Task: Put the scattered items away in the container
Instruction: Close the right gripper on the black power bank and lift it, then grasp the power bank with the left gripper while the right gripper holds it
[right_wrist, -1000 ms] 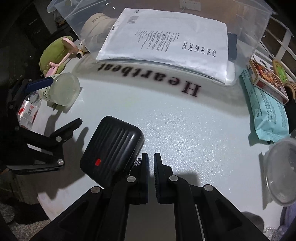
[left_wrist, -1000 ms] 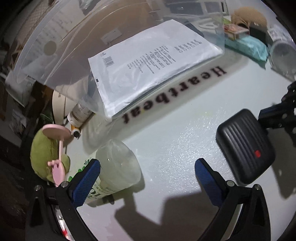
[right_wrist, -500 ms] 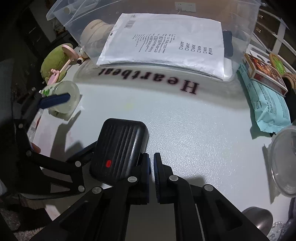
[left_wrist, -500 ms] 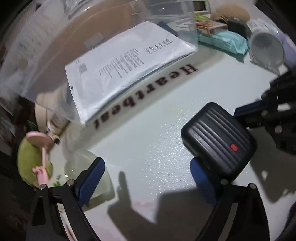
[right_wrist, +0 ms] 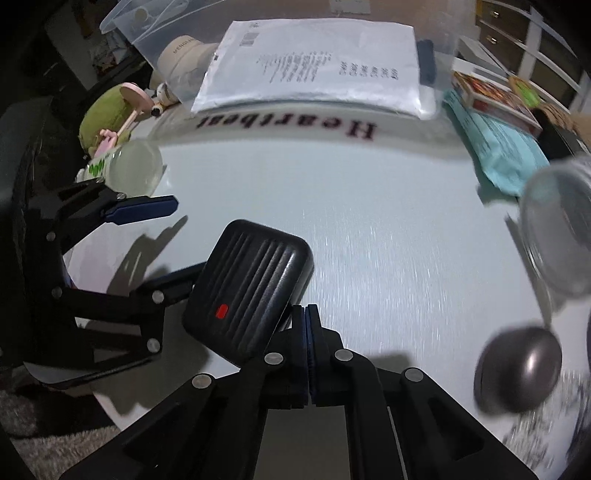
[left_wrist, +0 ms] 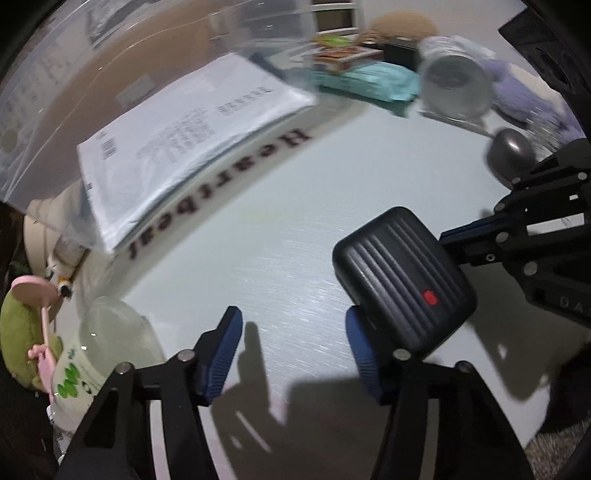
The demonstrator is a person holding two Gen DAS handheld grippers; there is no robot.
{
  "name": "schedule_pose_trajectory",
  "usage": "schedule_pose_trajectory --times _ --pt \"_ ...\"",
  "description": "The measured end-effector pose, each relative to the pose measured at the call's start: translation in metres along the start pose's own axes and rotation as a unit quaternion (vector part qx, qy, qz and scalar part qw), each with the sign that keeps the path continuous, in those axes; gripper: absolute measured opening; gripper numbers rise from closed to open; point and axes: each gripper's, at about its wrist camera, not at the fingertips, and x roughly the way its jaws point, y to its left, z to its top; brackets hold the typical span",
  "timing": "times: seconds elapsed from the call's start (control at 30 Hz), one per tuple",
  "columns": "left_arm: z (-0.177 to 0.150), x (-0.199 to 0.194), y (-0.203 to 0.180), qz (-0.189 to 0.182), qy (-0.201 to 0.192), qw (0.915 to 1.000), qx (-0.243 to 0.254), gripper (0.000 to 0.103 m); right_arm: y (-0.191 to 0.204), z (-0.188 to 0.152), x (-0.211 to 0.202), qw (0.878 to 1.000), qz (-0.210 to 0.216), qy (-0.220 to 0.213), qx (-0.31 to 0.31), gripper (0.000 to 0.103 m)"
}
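Note:
A black ribbed case [left_wrist: 402, 277] [right_wrist: 251, 284] with a red mark hangs just above the white table, casting a shadow. My right gripper [right_wrist: 306, 317] [left_wrist: 448, 236] is shut on the case's near edge; the exact pinch point is hidden. My left gripper [left_wrist: 295, 350] [right_wrist: 162, 243] is closing, jaws half apart with only bare table between them. The case overlaps its right finger [left_wrist: 364, 354]. The clear plastic container [left_wrist: 110, 74] [right_wrist: 147, 33] stands at the back, holding a white mailer [left_wrist: 184, 147] [right_wrist: 314, 62].
A clear jar with a green label [left_wrist: 107, 343] and a green plush with a pink fan [left_wrist: 18, 332] sit left. A teal pack [right_wrist: 495, 147], a coloured box [right_wrist: 491, 96], a clear tub [right_wrist: 561, 221] and a dark round object [right_wrist: 517, 369] lie right.
The left jaws have narrowed from wide apart. The right gripper has carried the black case leftward, up against the left gripper's right finger. The left view has swung away from the jar.

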Motion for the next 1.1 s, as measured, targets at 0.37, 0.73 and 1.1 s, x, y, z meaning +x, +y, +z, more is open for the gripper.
schedule_pose_trajectory --times 0.37,0.73,1.1 --pt "-0.03 -0.017 -0.029 -0.068 -0.011 0.9961 0.054 0.055 0.013 -0.057 -0.021 0.995 -0.033 0.001 0.094 0.007" --pt "-0.03 -0.035 -0.011 -0.17 -0.016 0.9852 0.016 0.062 0.002 -0.082 -0.035 0.978 -0.029 -0.009 0.205 0.007" --pt "-0.044 -0.04 -0.024 -0.178 -0.02 0.9826 0.049 0.081 0.034 -0.069 -0.021 0.98 0.047 0.002 0.194 0.007"
